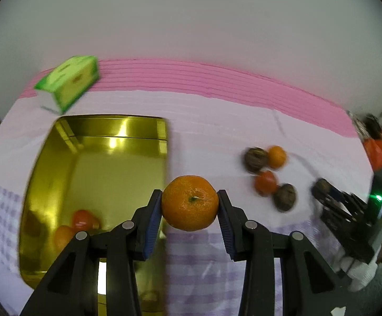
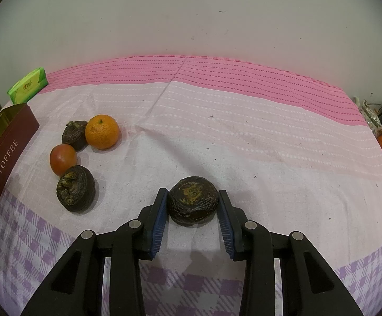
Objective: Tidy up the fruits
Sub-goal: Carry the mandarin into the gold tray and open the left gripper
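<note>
Risking a drop short of the gold tin (image 1: 96, 131), lying left of and below the left tongs (image 1: 190, 203), should the smooth mandarin (image 1: 190, 202) slip. Pinching that mandarin, narrowly spread, clear of the cloth. Squeezing a wrinkled dark fruit (image 2: 193, 200) in the right tongs (image 2: 193, 205), resting on the cloth.

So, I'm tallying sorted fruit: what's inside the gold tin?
Two orange-red fruits lie near the front of the shiny gold rectangular tin; the left gripper covers its near corner.
</note>
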The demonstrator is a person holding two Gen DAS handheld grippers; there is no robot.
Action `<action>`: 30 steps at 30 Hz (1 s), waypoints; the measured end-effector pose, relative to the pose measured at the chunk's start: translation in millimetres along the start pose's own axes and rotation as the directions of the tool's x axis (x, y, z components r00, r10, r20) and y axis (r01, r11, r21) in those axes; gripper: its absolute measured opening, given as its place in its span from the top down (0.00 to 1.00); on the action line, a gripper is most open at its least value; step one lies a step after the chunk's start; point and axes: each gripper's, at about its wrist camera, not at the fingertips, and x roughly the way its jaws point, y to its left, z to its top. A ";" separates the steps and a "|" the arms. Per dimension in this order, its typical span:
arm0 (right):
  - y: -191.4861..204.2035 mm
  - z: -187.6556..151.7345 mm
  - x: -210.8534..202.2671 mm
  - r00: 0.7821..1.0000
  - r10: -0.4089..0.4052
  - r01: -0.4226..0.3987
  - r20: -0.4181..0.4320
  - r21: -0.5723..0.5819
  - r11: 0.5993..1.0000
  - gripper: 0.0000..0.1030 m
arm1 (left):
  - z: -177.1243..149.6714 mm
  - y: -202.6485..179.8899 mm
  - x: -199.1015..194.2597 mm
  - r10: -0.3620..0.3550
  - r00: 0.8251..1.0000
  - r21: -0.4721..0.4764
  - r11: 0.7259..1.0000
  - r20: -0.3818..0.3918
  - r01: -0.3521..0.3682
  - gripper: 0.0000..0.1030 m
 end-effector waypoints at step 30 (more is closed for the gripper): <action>-0.8 -0.1 0.0 1.000 -0.003 0.003 -0.001 -0.004 1.000 0.63 | 8.0 119.1 36.7 0.236 0.967 -0.101 0.964 -0.101 -0.246 0.64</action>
